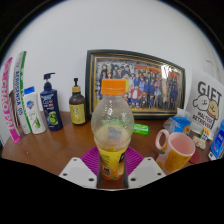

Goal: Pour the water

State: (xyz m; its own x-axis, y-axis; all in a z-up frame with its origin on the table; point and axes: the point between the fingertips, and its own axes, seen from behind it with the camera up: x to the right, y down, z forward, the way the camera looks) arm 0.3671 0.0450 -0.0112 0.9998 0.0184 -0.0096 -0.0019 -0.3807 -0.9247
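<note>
I see the gripper (112, 170) clenched on the bottle (111, 125): clear ribbed plastic, orange cap, yellow label, upright between the pink pads (97, 160). An orange mug (177, 151), glossy, sits right of the fingers, apart from the bottle. On the wooden table (60, 148), pump bottles (50, 102) and a framed photo (134, 82) line the wall beyond; bare wood lies left of the bottle.

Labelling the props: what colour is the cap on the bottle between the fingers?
Orange, on the bottle's cap, in the gripper view.
</note>
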